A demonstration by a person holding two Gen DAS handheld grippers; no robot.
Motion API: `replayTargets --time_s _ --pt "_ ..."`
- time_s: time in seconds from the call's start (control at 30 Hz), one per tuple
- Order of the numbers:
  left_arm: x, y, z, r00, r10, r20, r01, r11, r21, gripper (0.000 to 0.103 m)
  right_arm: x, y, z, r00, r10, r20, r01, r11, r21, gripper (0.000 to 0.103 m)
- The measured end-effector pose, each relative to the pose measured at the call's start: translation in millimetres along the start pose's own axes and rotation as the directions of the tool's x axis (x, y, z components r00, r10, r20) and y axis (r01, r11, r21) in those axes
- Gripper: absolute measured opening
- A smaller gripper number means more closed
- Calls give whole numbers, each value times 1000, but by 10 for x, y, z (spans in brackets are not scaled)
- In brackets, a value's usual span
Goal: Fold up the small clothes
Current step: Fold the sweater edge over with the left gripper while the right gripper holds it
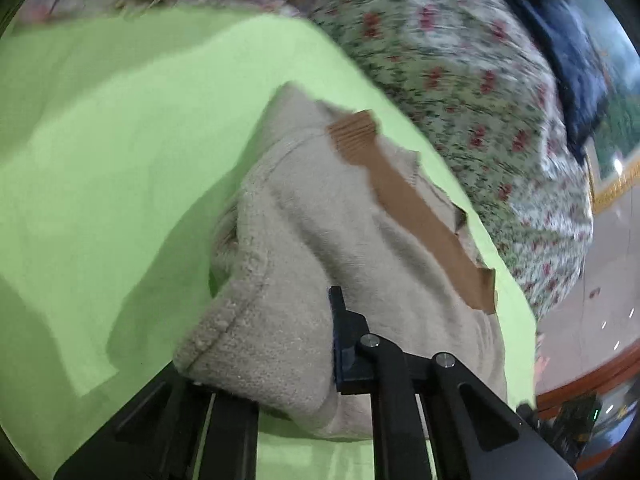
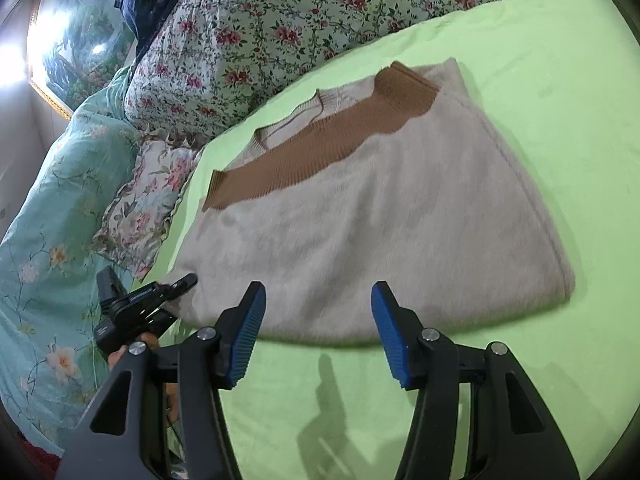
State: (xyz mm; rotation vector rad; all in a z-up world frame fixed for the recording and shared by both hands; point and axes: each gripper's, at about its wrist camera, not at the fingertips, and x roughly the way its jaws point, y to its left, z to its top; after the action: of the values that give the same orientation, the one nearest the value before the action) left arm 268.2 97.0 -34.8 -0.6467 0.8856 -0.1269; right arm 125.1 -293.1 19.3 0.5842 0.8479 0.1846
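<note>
Sweater (image 2: 384,216) lay on green sheet (image 2: 540,60), already folded into a squarish stack, brown rib band (image 2: 320,140) across the far side, neckline just beyond it. Floral quilt (image 2: 280,20) bunched nearby at far edge of sheet.

L gripper (image 1: 280,360): at near-left corner of sweater. Fabric bulged between the fingers, one finger hidden under knit; jaws looked to be pinching that corner. In R view it sat touching the same corner.

R gripper (image 2: 318,320): jaws spread wide, holding nothing, hovering just short of sweater's near edge.

Handling, est.: fuzzy knit, soft, limp, light-to-moderate wt, not fragile. Layers prob. slide and sag if lifted by one corner. Best hold = thick folded edge or corners, both sides at once, pinching all layers; rib band firmer, less stretch.
</note>
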Motion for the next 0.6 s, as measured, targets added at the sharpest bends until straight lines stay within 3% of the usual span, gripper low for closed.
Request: replayTargets --time_s 0.17,0.3,0.43,0.53,0.6 --pt "-175 -676 -20 998 -66 12 63 981 185 8 47 -180 308 1000 29 -6 -29 999 20 56" --pt "-62 -1308 -213 994 -100 -46 109 931 348 8 106 -290 570 991 130 -33 -128 990 61 56" --pt "284 -1668 -554 991 -64 -118 113 870 480 8 233 -229 759 977 203 -73 -199 978 60 57" --pt "540 -1759 -787 985 -26 -169 114 838 534 8 446 -166 866 949 292 -118 -284 956 79 77" --pt "632 -1752 -893 983 -11 -184 112 825 554 8 648 -104 914 937 309 -159 -301 951 77 80"
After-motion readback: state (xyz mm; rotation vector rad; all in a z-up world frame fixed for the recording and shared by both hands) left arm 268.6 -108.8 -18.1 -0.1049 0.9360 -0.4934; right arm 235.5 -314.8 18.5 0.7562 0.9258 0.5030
